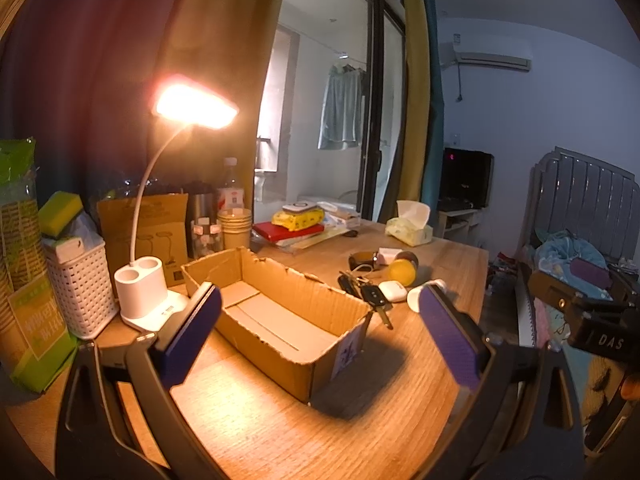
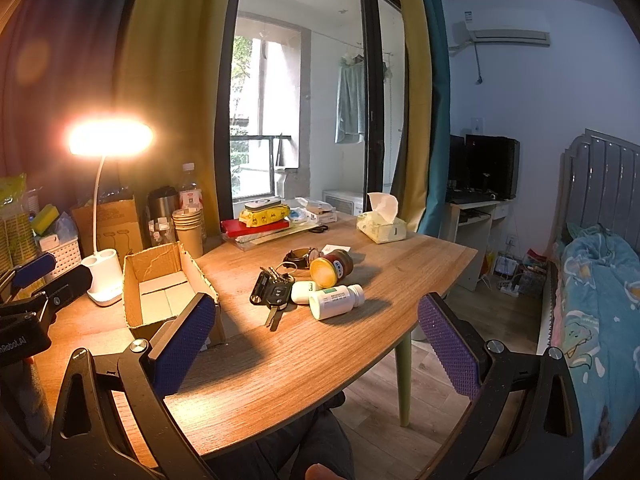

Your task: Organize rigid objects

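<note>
1. The cardboard box [image 2: 168, 286] sits open-topped and empty on the wooden table [image 2: 304, 360], just beside the desk lamp [image 2: 102, 276]; I judge it to be the bin for the loose items, placed within reach of both hands.
2. The things to sort lie in 1 cluster to the right of the box: a key bunch [image 2: 274, 292], a white pill bottle [image 2: 336, 301] on its side, a smaller white bottle [image 2: 304, 292], a yellow-lidded jar [image 2: 331, 268] tipped over, and a watch [image 2: 298, 258] behind them. None is in the box.
3. The left gripper [image 1: 320, 328] hangs over the box with jaws wide, holding nothing, perhaps to steady it.
4. The right gripper [image 2: 316, 336] faces the cluster, jaws wide and empty, well short of it; a pick seems next.
5. The right view separates the 2 bottles and shows the person's knee under the table; the left view shows the box's torn rim and floor closely, but the bottles there are partly hidden by its right finger.
</note>
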A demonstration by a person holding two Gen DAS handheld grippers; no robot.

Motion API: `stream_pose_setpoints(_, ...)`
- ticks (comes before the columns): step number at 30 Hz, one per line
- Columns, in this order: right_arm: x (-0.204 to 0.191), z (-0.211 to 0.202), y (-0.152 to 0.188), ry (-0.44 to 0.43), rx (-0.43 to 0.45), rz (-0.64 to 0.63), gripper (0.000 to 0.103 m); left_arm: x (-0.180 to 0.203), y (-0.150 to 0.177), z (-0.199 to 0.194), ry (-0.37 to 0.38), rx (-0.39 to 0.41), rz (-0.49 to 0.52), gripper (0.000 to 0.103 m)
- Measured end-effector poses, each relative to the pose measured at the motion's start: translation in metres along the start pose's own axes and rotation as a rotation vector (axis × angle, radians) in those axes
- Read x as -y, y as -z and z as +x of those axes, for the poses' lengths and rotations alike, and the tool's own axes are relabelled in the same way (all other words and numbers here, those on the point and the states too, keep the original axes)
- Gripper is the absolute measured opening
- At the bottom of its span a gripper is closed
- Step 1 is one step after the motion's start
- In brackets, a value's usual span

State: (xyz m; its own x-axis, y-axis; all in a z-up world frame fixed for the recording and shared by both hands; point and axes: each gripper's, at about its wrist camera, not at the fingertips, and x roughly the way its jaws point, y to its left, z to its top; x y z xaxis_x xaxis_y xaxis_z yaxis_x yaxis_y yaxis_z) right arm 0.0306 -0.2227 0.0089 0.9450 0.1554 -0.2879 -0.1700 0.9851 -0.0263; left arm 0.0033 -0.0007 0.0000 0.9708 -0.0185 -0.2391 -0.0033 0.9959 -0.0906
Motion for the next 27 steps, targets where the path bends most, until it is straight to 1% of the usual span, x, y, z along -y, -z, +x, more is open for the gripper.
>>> stream_pose_setpoints(11,-0.002,-0.001,0.001,0.002,0.000,0.001,0.103,-0.001,0.000,0.003,0.003,-0.017,-0.007,0.099)
stream_pose_setpoints(14,-0.004,0.006,0.003,0.001,-0.006,0.002,0.103,-0.001,0.000,0.005,-0.003,-0.024,-0.008,0.099)
stream_pose_setpoints(17,0.000,0.015,0.004,-0.001,-0.019,0.012,0.103,-0.005,0.003,0.014,-0.013,-0.055,-0.022,0.099)
stream_pose_setpoints(18,0.001,0.018,0.005,-0.003,-0.023,0.016,0.103,-0.007,0.004,0.021,-0.015,-0.080,-0.019,0.099)
stream_pose_setpoints(20,0.005,0.028,0.008,-0.005,-0.043,0.023,0.103,-0.009,0.009,0.029,-0.030,-0.105,-0.024,0.099)
stream_pose_setpoints(24,0.014,0.050,0.016,-0.008,-0.086,0.048,0.103,-0.022,0.016,0.050,-0.056,-0.161,-0.066,0.099)
stream_pose_setpoints(26,0.020,0.059,0.020,-0.008,-0.105,0.057,0.103,-0.030,0.016,0.056,-0.077,-0.158,-0.093,0.099)
stream_pose_setpoints(27,0.021,0.062,0.020,-0.007,-0.110,0.059,0.103,-0.034,0.016,0.059,-0.100,-0.149,-0.100,0.099)
